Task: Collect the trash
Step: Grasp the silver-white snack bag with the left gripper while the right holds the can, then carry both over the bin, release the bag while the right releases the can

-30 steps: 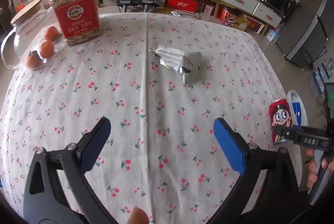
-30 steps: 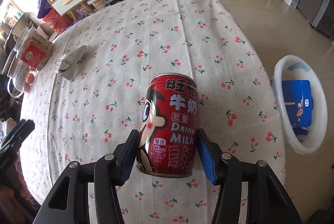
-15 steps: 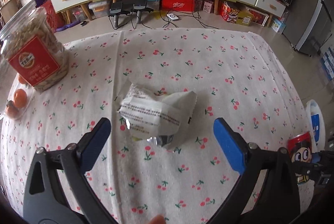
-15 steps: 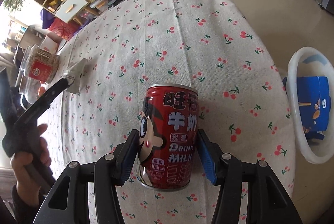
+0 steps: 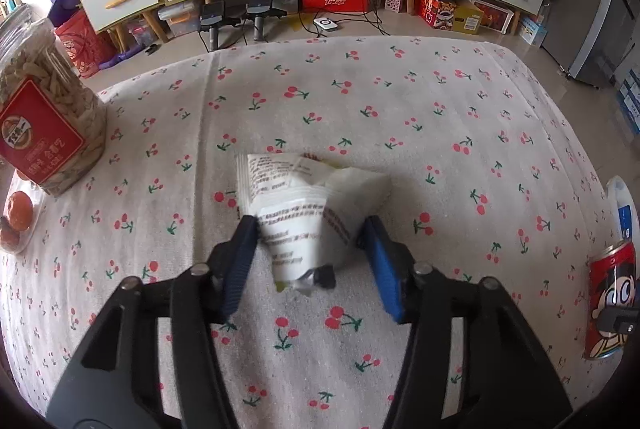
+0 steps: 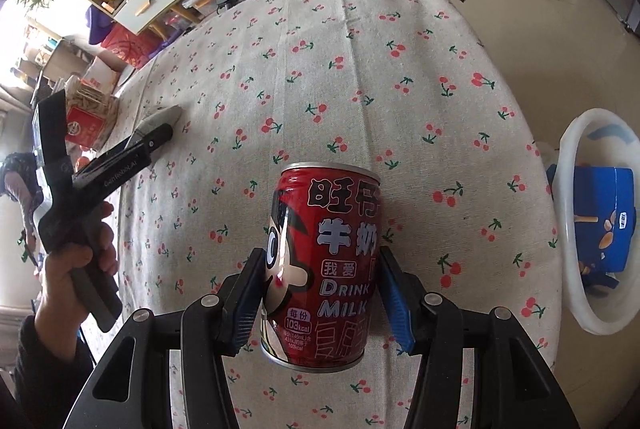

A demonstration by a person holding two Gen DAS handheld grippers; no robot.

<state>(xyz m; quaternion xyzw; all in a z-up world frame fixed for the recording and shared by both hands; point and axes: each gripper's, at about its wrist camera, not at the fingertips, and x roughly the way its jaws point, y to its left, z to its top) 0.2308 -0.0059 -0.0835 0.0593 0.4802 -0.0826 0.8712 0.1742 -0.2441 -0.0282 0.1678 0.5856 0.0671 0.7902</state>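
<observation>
Over on the left, the snack jar (image 5: 48,125) stands by the oranges (image 5: 19,209), none of it part of the job. Now the left hand-held gripper (image 5: 308,241): its jaws have just been closing, and there they are, pinching the crumpled wrapper (image 5: 296,213) between the blue pads (image 5: 240,261), out in the middle of the cherry-print tabletop (image 5: 440,133). That wrapper looks feather-light, soft and slick, foil showing at the torn end, so it will crush rather than resist; taking it across the bunched middle, as here, seems the sound choice, since a loose corner could slip free.

Moving right, the right hand-held gripper (image 6: 320,293) is clamped at a medium width on the red milk can (image 6: 324,265), pads on either side of the lower body. The can is stiff and smooth, probably light if empty, and thin-walled enough to dent under a hard squeeze. It sits upright near the tabletop's right edge.

Farthest right, down on the floor, the white basin (image 6: 576,313) waits with a blue packet (image 6: 600,221) already inside, looking like the place for the trash.
</observation>
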